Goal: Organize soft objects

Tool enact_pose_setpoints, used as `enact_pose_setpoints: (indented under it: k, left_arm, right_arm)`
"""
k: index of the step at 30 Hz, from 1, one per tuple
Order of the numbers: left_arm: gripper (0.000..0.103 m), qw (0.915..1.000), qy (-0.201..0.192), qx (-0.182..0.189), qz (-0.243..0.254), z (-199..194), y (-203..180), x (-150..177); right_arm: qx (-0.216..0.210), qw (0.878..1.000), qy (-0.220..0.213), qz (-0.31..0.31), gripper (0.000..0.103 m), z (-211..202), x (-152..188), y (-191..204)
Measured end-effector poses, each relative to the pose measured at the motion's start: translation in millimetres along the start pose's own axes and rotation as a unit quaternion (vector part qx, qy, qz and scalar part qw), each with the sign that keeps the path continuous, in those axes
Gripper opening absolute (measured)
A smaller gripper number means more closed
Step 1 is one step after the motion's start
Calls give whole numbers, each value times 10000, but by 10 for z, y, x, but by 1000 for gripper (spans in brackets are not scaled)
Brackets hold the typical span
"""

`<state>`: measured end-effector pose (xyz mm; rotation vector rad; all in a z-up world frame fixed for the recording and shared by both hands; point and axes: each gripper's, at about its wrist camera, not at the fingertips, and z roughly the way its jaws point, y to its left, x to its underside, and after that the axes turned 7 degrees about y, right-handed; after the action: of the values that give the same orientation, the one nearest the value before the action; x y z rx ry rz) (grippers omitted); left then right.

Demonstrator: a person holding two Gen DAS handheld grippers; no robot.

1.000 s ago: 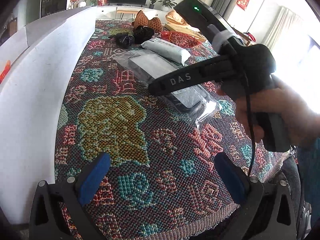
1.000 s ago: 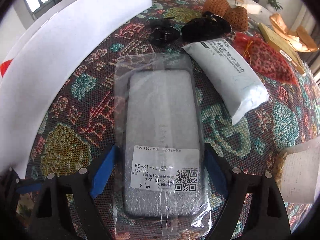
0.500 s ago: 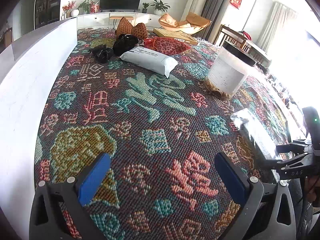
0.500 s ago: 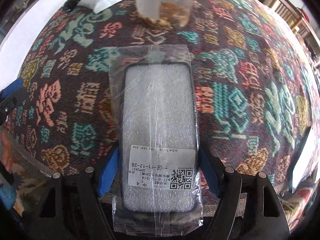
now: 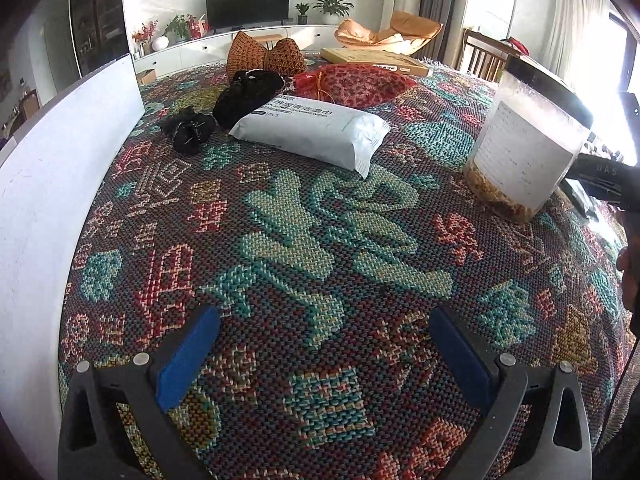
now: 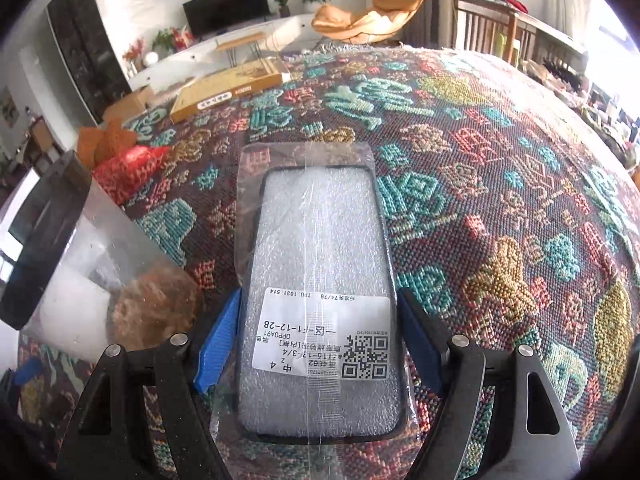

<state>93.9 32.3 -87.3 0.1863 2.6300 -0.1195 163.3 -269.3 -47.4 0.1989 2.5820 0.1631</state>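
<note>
A phone case packet (image 6: 316,264), foam-lined in a clear sleeve with a white label, lies between the blue pads of my right gripper (image 6: 316,344). The pads sit against its long edges while the jaws are opening slightly. It hovers over the woven tablecloth (image 6: 500,184). My left gripper (image 5: 324,360) is open with only cloth between its fingers. Beyond it lie a white wipes pack (image 5: 312,132), a black scrunchie (image 5: 188,130), a black pouch (image 5: 248,94), a red mesh bag (image 5: 352,84) and an orange woven bow (image 5: 264,54).
A clear jar (image 5: 524,148) with a black lid stands at the right; in the right wrist view this jar (image 6: 72,264) is close on the left. A flat yellow box (image 6: 228,88) lies at the far edge. A white board (image 5: 48,184) lines the left side.
My right gripper has carried the packet away from the wipes pack, past the jar, to the right part of the table. My left gripper has swung toward the soft things at the back.
</note>
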Motion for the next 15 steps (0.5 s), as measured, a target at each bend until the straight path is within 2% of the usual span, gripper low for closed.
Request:
enact_pose_setpoints:
  k: [2, 8, 13, 15]
  left_arm:
    - [103, 9999, 34, -113, 61, 19, -29, -7]
    - [103, 9999, 35, -130, 73, 23, -34, -7]
    - [103, 9999, 34, -130, 75, 20, -39, -3]
    - [103, 9999, 34, -129, 75, 20, -39, -3]
  right_arm:
    - [64, 9997, -245, -1, 80, -14, 39, 231]
    - [471, 9953, -841, -59, 80, -496, 292, 219]
    - [1574, 9812, -922, 623, 80, -514, 539, -106]
    - [1785, 9768, -742, 922, 80, -440, 591, -316]
